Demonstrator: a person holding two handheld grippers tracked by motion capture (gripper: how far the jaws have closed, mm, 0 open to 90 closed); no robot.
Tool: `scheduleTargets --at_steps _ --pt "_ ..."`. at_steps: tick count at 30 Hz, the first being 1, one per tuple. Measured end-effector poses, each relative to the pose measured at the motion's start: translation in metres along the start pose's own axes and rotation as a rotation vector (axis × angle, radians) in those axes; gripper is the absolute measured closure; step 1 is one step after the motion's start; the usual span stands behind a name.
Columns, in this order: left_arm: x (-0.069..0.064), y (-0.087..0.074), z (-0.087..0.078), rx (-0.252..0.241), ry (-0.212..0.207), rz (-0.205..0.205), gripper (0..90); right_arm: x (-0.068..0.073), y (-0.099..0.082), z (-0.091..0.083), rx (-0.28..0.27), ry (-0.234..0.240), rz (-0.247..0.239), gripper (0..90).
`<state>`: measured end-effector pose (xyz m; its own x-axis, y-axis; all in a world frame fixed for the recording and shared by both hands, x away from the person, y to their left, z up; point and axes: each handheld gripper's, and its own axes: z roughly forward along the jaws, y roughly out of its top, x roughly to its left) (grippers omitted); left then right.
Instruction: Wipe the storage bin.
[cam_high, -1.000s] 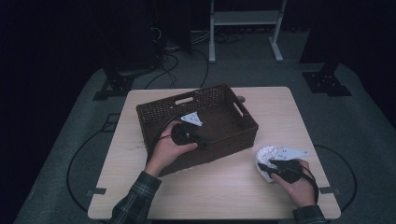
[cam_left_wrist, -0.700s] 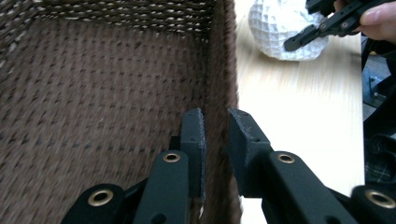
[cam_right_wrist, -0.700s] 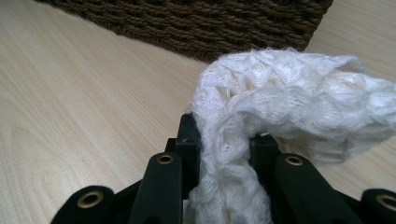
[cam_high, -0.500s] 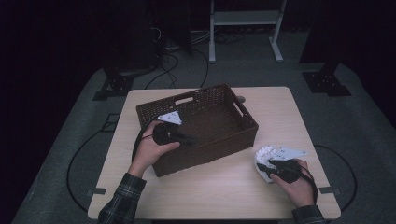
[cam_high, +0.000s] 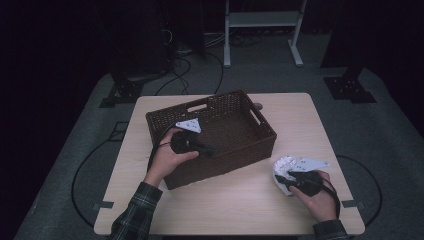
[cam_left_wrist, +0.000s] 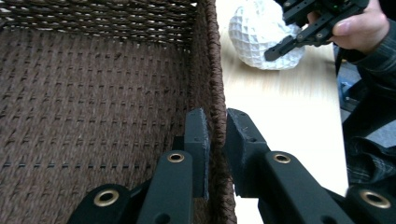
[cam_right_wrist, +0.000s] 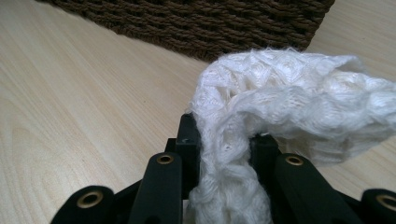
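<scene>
Nearest the person, the right gripper (cam_right_wrist: 224, 140) rests at the table's (cam_high: 240, 200) front right, jaws pinching a fold of the white knitted cloth (cam_right_wrist: 289, 93); the bundle lies on the wood just beside the wicker basket's (cam_high: 215, 135) right front corner, outside it. The right hand has held position since a second ago. Farther in, the left gripper (cam_left_wrist: 215, 135) has shifted from the basket's middle to its front wall (cam_left_wrist: 210, 93); its jaws straddle that woven rim, one pad inside, one outside, pressed onto it. Judged from this, the basket is now being steadied or positioned, and the cloth transfer into it is not yet begun. The basket interior ahead holds nothing.
</scene>
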<state>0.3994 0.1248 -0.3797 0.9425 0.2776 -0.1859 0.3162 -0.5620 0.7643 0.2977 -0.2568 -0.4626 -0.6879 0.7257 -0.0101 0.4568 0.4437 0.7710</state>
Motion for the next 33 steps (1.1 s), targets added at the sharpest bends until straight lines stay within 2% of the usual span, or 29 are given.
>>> scheduleTargets --at_steps 4,8,13,24,28,30,33 --pt "0.002 0.000 0.001 0.007 -0.023 0.004 77.5 0.001 0.000 0.000 -0.001 0.001 -0.001 71.2" --pt "-0.002 -0.001 0.003 0.030 -0.028 0.030 77.9 0.000 0.000 0.000 -0.001 0.000 0.002 71.2" --pt "-0.004 -0.002 0.005 0.048 -0.018 0.027 82.7 0.001 0.000 0.000 -0.003 0.000 -0.001 71.2" --pt "-0.014 -0.003 0.009 0.031 0.030 -0.045 82.6 0.002 0.000 0.000 0.000 0.000 0.002 71.2" --pt "-0.015 -0.002 0.011 0.049 0.042 -0.025 80.4 0.002 0.000 0.001 0.002 0.000 -0.002 71.2" --pt "-0.014 -0.003 0.014 0.047 0.037 -0.006 80.1 0.002 0.000 0.001 0.001 0.000 -0.002 71.2" --pt "-0.009 -0.006 0.017 0.019 0.000 -0.018 79.8 0.002 0.000 0.001 0.000 0.001 -0.001 71.2"
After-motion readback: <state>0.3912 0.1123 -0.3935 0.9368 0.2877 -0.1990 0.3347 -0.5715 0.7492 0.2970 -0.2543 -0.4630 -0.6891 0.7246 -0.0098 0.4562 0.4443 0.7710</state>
